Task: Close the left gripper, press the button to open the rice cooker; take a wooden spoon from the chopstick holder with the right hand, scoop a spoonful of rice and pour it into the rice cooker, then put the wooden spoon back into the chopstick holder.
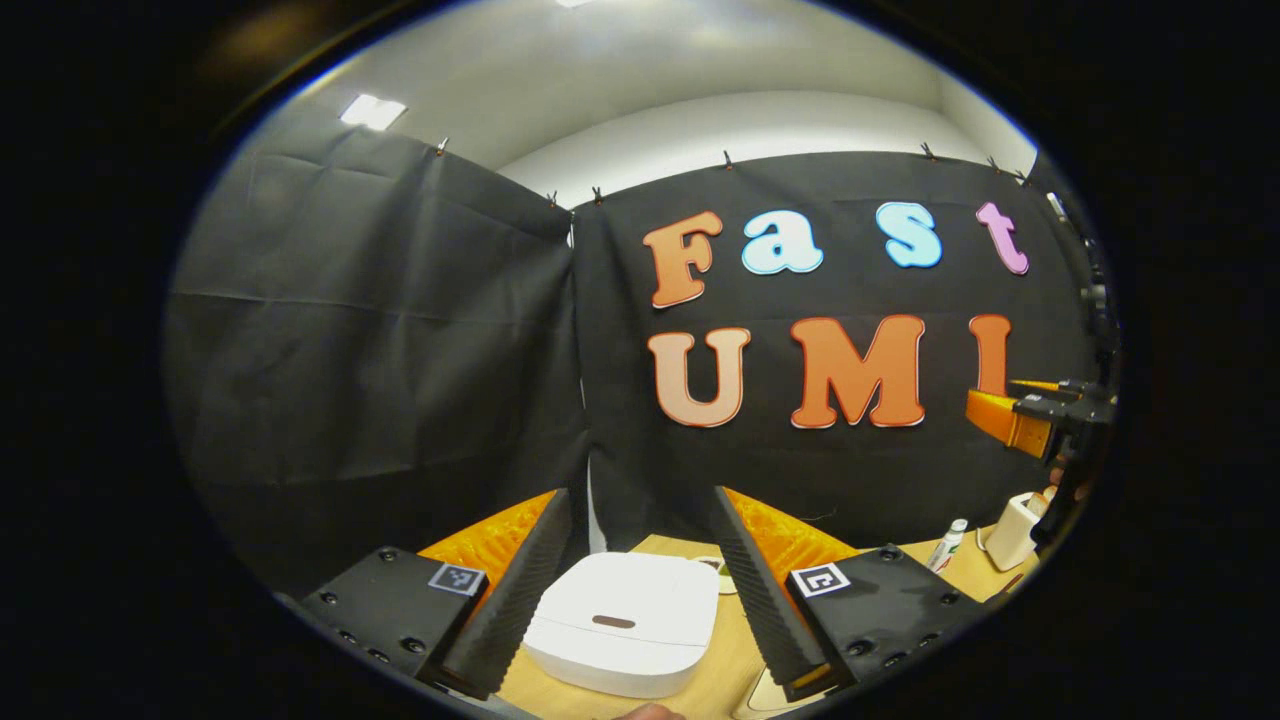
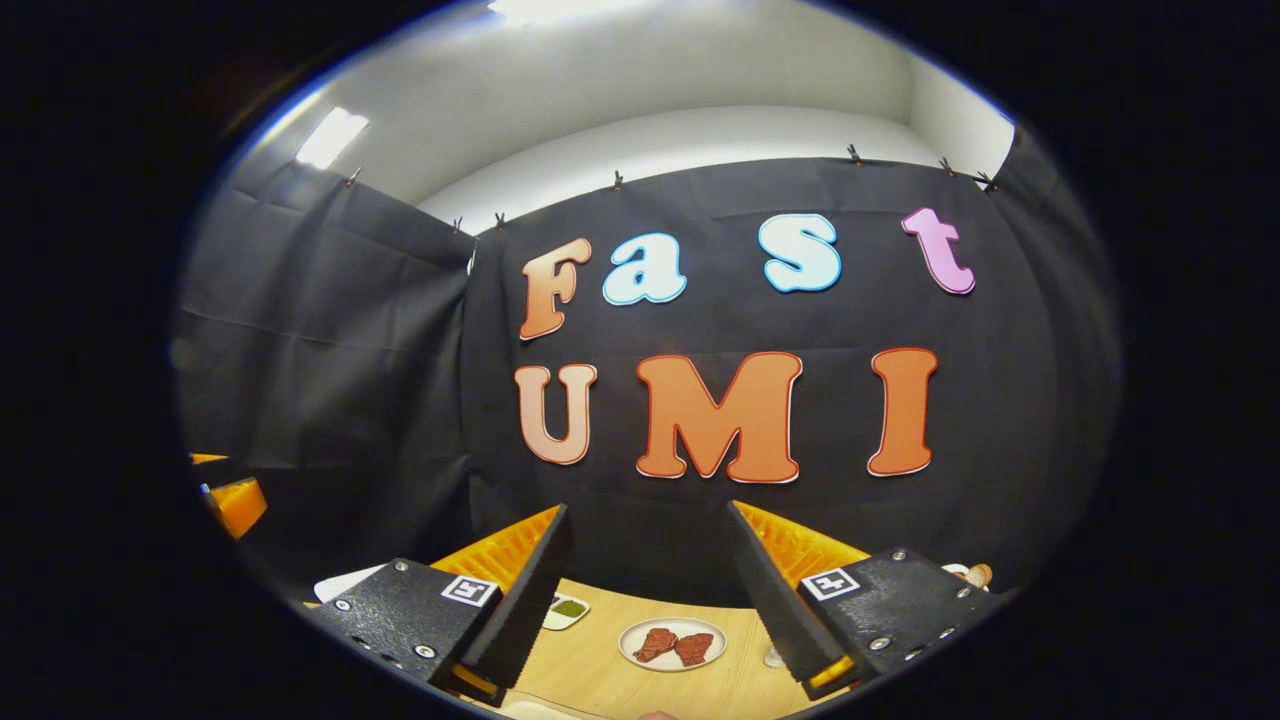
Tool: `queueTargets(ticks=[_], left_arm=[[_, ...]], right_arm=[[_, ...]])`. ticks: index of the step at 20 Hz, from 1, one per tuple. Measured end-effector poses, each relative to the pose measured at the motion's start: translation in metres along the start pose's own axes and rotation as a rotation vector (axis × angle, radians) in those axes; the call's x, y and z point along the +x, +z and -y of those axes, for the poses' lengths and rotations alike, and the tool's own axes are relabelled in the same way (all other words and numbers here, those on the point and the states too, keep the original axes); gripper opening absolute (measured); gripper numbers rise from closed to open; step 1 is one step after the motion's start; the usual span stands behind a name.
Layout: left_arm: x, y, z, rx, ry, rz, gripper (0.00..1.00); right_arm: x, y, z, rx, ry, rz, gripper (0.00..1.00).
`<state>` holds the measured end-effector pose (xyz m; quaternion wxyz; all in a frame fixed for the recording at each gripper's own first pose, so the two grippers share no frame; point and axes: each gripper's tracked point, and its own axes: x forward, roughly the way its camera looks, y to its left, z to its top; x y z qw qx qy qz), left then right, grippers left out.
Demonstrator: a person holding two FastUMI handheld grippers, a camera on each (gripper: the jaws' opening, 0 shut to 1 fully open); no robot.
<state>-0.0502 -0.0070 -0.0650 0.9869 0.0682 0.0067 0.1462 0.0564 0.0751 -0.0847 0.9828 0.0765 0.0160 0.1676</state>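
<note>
Smooth wooden counter (image 1: pixel 720 680) under both tongs; glossy white rounded-square rice cooker (image 1: pixel 625 620), lid down, between spread left tongs (image 1: pixel 640 560); round plate (image 2: pixel 672 643) holding brown pieces between spread right tongs (image 2: pixel 648 570); white chopstick holder (image 1: pixel 1012 532) far right

White rice cooker (image 1: pixel 624 622) with brown button (image 1: pixel 613 621); white plate (image 2: pixel 672 643) on tan table (image 2: pixel 590 670).

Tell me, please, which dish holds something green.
The small dish at the left; the round plate in the middle carries reddish-brown pieces instead.
</note>
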Motion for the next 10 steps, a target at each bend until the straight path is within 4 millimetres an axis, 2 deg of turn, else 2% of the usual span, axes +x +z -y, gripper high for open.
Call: queueTargets(ticks=[1, 4, 6, 10], left_arm=[[-0.002, -0.007, 0.001, 0.000, 0.005, -0.016, 0.96], [0.000, -0.007, 0.003, -0.026, -0.006, -0.029, 0.96], [0.005, -0.005, 0.006, -0.021, -0.014, -0.022, 0.96], [0.010, -0.003, 0.025, -0.017, -0.066, -0.013, 0.96]], right_arm=[[-0.003, 0.001, -0.001, -0.004, 0.004, 0.003, 0.95], [-0.012, -0.005, -0.002, -0.014, 0.007, -0.005, 0.95], [-0.018, -0.007, 0.006, -0.015, -0.007, -0.011, 0.95], [-0.030, -0.010, 0.029, -0.015, -0.060, -0.015, 0.95]])
